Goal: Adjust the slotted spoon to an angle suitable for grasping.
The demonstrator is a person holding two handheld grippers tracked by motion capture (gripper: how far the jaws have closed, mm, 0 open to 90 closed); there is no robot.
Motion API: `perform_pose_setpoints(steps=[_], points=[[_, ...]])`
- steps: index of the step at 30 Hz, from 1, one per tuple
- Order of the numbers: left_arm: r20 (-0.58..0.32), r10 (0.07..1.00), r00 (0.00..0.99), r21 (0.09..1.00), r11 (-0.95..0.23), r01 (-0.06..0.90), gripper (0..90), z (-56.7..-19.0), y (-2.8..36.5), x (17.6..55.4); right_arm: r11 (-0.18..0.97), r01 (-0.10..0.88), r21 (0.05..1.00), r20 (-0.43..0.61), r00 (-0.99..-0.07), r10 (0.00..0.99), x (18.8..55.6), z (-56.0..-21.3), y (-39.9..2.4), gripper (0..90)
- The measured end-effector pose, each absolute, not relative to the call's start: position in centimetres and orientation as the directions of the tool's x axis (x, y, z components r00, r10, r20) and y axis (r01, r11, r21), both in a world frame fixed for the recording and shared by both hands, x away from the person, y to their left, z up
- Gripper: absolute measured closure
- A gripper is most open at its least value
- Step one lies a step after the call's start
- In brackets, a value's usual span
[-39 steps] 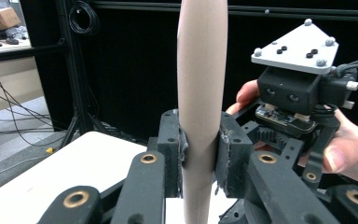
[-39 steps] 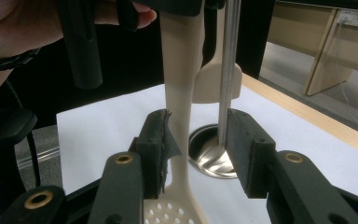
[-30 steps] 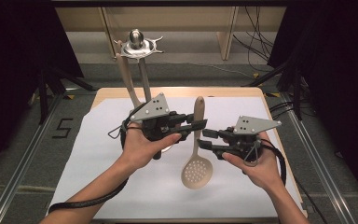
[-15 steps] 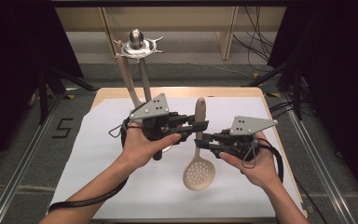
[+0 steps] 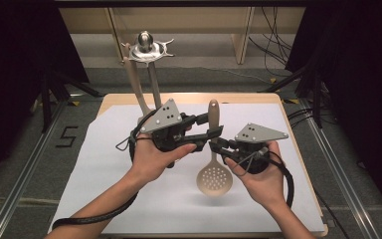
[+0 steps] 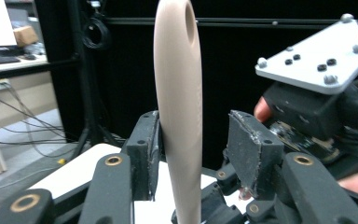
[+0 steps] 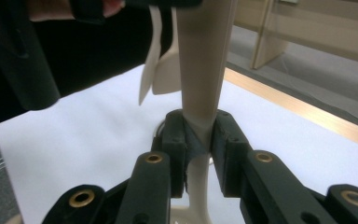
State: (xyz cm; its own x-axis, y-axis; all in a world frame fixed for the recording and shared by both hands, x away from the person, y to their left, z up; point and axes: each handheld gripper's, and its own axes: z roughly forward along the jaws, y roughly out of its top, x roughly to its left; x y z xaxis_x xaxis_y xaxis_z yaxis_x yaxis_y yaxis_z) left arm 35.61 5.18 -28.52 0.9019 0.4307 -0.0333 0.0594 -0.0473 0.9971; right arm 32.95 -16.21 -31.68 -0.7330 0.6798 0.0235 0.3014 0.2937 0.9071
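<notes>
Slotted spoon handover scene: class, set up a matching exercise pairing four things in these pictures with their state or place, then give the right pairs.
Things:
1. left hand-held gripper
2. right hand-held gripper
3. slotted spoon
4. utensil stand

States or places:
A. upright at the table's far edge
B. jaws clamped on the spoon's narrow neck
C. held above the white sheet, perforated bowl downward
D. jaws just opened, one pad apart from the handle

Pairs: 1-D, 2-B, 3-C, 4-A

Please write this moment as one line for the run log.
left tongs: just opened, spoon handle between, one pad clear | right tongs: shut on spoon neck | spoon: above table | handover under way
</notes>
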Motion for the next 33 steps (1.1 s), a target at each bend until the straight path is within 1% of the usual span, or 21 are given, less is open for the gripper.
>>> perform_pose_setpoints(steps=[1, 2, 7, 9, 13, 17, 20, 21, 24, 25, 26, 27, 28, 29, 31, 32, 33], points=[[-0.028, 0.453, 0.891, 0.997, -0.049, 0.057, 53.5, -28.5, 5.2, 35.6, 0.278, 0.315, 0.907, 0.038, -0.721, 0.692, 32.8, -31.8, -16.0, 77.7], [-0.030, 0.461, 0.887, 0.997, -0.047, 0.059, 53.5, -28.5, 5.3, 35.7, 0.292, 0.305, 0.906, 0.017, -0.718, 0.696, 32.8, -31.8, -16.1, 77.7], [-0.038, 0.478, 0.877, 0.997, -0.045, 0.067, 54.5, -28.7, 5.2, 35.8, 0.276, 0.322, 0.906, 0.037, -0.709, 0.704, 32.8, -31.8, -16.0, 77.6], [-0.034, 0.480, 0.877, 0.997, -0.048, 0.065, 55.7, -28.8, 5.2, 35.8, 0.288, 0.298, 0.910, 0.010, -0.710, 0.704, 32.9, -31.8, -16.1, 77.6], [-0.031, 0.474, 0.880, 0.997, -0.052, 0.063, 60.2, -28.9, 4.9, 35.8, 0.284, 0.298, 0.911, 0.018, -0.718, 0.696, 32.9, -31.8, -16.2, 77.6], [-0.034, 0.468, 0.883, 0.997, -0.048, 0.064, 69.1, -29.0, 4.9, 35.8, 0.274, 0.293, 0.916, 0.023, -0.719, 0.694, 32.9, -32.0, -16.2, 77.5], [-0.040, 0.461, 0.887, 0.997, -0.046, 0.069, 70.6, -28.9, 4.9, 35.7, 0.243, 0.305, 0.921, 0.050, -0.711, 0.701, 32.8, -32.1, -16.0, 77.3], [-0.040, 0.455, 0.890, 0.996, -0.047, 0.069, 70.9, -28.8, 5.0, 35.6, 0.254, 0.294, 0.921, 0.041, -0.724, 0.689, 32.9, -32.1, -16.1, 77.3], [-0.040, 0.450, 0.892, 0.996, -0.048, 0.069, 71.5, -28.7, 5.2, 35.5, 0.247, 0.299, 0.922, 0.063, -0.744, 0.666, 32.9, -32.2, -16.0, 76.9], [-0.037, 0.447, 0.894, 0.996, -0.053, 0.068, 71.5, -28.7, 5.3, 35.5, 0.241, 0.310, 0.919, 0.076, -0.742, 0.666, 32.7, -32.2, -16.0, 75.1], [-0.032, 0.445, 0.895, 0.996, -0.059, 0.065, 71.5, -28.7, 5.4, 35.5, 0.243, 0.293, 0.925, 0.066, -0.752, 0.655, 32.7, -32.3, -15.9, 72.4], [-0.028, 0.448, 0.894, 0.996, -0.063, 0.063, 71.6, -28.6, 5.7, 35.6, 0.247, 0.255, 0.935, 0.032, -0.754, 0.656, 32.9, -32.4, -15.9, 68.2], [-0.023, 0.450, 0.893, 0.996, -0.066, 0.059, 71.6, -28.6, 5.9, 35.7, 0.255, 0.276, 0.927, 0.051, -0.765, 0.642, 32.7, -32.4, -16.0, 66.3], [-0.023, 0.453, 0.891, 0.996, -0.066, 0.059, 71.6, -28.6, 6.1, 35.7, 0.258, 0.262, 0.930, 0.040, -0.771, 0.636, 32.7, -32.4, -16.1, 64.7], [-0.018, 0.457, 0.889, 0.996, -0.072, 0.058, 71.7, -28.6, 6.7, 35.8, 0.241, 0.261, 0.935, 0.054, -0.775, 0.630, 32.5, -32.5, -16.3, 62.2], [-0.022, 0.461, 0.887, 0.996, -0.070, 0.061, 71.7, -28.6, 6.9, 35.9, 0.246, 0.247, 0.937, 0.039, -0.776, 0.630, 32.5, -32.6, -16.5, 61.4], [-0.022, 0.464, 0.886, 0.996, -0.068, 0.061, 71.7, -28.6, 7.2, 36.0, 0.244, 0.258, 0.935, 0.046, -0.770, 0.636, 32.3, -32.6, -16.8, 60.9]])
